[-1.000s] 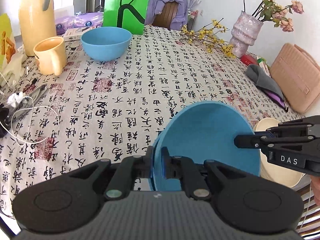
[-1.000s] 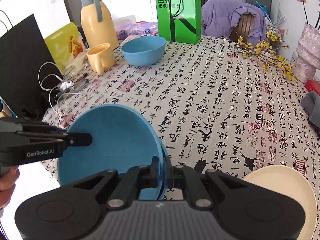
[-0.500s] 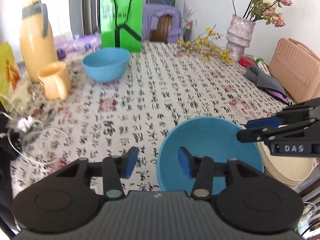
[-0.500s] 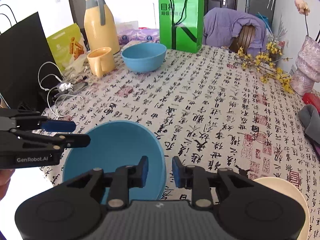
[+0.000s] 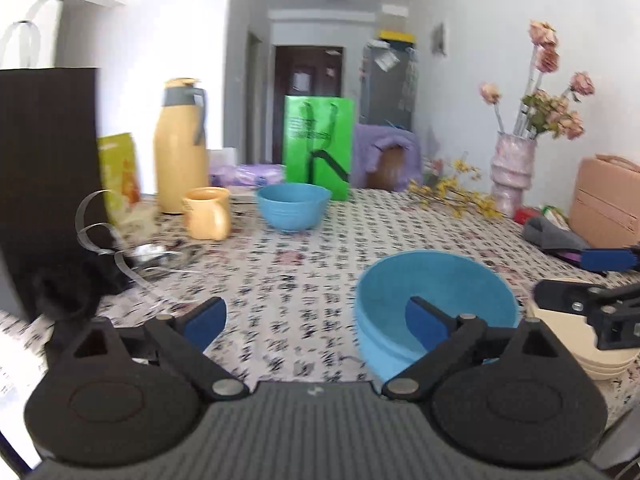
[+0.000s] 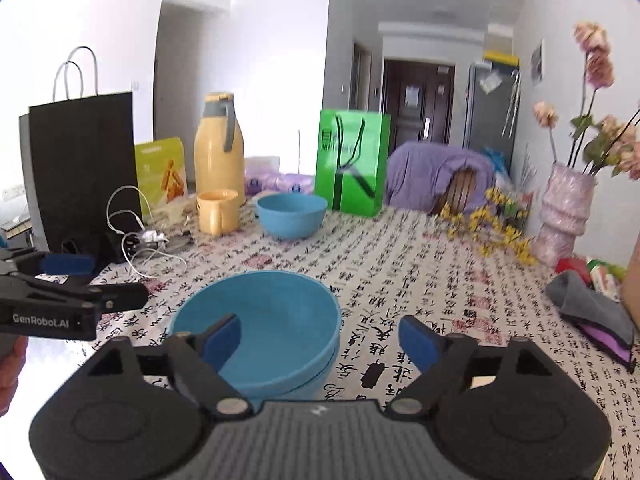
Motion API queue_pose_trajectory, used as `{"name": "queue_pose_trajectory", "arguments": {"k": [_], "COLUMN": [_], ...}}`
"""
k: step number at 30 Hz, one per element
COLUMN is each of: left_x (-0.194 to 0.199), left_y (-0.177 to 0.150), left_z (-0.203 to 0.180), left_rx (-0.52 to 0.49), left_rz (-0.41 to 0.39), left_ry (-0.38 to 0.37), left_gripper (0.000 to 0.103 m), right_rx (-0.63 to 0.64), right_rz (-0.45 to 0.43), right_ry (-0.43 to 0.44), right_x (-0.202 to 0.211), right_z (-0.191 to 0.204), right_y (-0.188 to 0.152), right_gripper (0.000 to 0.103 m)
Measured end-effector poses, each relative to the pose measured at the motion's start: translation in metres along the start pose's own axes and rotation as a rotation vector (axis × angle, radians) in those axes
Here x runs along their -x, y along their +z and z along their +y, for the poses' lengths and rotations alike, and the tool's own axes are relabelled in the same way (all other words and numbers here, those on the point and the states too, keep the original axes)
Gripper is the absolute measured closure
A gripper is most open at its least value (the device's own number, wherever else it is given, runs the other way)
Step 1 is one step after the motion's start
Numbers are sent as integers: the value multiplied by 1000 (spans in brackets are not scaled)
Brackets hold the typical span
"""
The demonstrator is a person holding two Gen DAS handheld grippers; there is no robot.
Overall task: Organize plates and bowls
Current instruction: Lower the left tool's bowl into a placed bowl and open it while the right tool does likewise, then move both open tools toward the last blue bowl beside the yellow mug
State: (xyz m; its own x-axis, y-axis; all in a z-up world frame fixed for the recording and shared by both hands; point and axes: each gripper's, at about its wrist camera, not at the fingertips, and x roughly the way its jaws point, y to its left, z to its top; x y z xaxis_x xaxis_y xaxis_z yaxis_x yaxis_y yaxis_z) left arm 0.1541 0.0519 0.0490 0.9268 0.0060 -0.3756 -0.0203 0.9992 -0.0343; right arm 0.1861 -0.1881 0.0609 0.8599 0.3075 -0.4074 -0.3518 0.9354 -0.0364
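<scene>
Two nested blue bowls (image 5: pixel 432 280) (image 6: pixel 272 320) stand upright on the patterned tablecloth near the front edge. My left gripper (image 5: pixel 316 316) is open and empty, pulled back to the left of the bowls; its right finger overlaps the rim in view. My right gripper (image 6: pixel 320 332) is open and empty, just behind the bowls. A third blue bowl (image 5: pixel 293 206) (image 6: pixel 291 215) sits at the far side. A stack of cream plates (image 5: pixel 560 344) lies right of the nested bowls, partly hidden by the right gripper's fingers (image 5: pixel 568 294).
A yellow mug (image 6: pixel 217 211) and yellow thermos (image 6: pixel 219 148) stand far left, a green bag (image 6: pixel 352 160) behind the far bowl. A black bag (image 6: pixel 80 168) and cables (image 6: pixel 136 248) lie left. A vase (image 6: pixel 564 216), yellow flowers (image 6: pixel 496 224) and grey cloth (image 6: pixel 588 312) are right.
Both grippers opened and let go of the tilted blue bowl. It now rests upright in the bowl beneath it. Both grippers drew back and tilted up toward the room.
</scene>
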Motion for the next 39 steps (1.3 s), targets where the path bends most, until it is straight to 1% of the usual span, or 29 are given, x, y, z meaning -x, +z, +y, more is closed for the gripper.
{"name": "queue_pose_trajectory", "arguments": {"k": [1,2,4,6,9,12,17,21,23,26,31,34,36,38,39], "left_x": [8,16,29,40,45,41,30,10,-2,-26,-77,-114,-141,-169,-186], "left_y": [-6,-12,-21,-26,-28,-25,-21,-8,3,26,70,94,109,122,128], "left_z": [2,3,6,7,9,15,18,26,29,35,49,56,60,64,68], "left_rx": [16,23,7,-32,-75,-61,-55,-24,-19,-17,33,53,63,74,87], "left_rz": [-14,-24,-42,-65,-84,-82,-73,-39,-36,-25,18,31,42,68,86], "left_ry": [34,62,92,109,132,136,138,113,96,66,-5,3,15,25,17], "left_gripper": [3,2,1,0,0,0,0,0,0,0,0,0,0,0,0], "right_rx": [8,18,18,-9,-28,-11,-14,-15,-1,-3,-68,-64,-44,-45,-47], "right_rz": [-30,-64,-98,-102,-76,-67,-89,-71,-74,-73,-9,19,32,75,92], "right_ry": [-9,-18,-34,-10,35,44,54,44,57,81,122,84,84,86,100], "right_x": [8,17,30,37,41,39,34,20,14,5,-29,-58,-83,-116,-133], "right_z": [5,10,19,21,23,28,28,22,16,-2,-52,-80,-95,-111,-117], "right_y": [-8,-16,-31,-46,-60,-60,-53,-46,-36,-11,47,78,94,113,121], "right_gripper": [10,10,8,3,2,2,2,2,2,2,2,2,2,3,3]}}
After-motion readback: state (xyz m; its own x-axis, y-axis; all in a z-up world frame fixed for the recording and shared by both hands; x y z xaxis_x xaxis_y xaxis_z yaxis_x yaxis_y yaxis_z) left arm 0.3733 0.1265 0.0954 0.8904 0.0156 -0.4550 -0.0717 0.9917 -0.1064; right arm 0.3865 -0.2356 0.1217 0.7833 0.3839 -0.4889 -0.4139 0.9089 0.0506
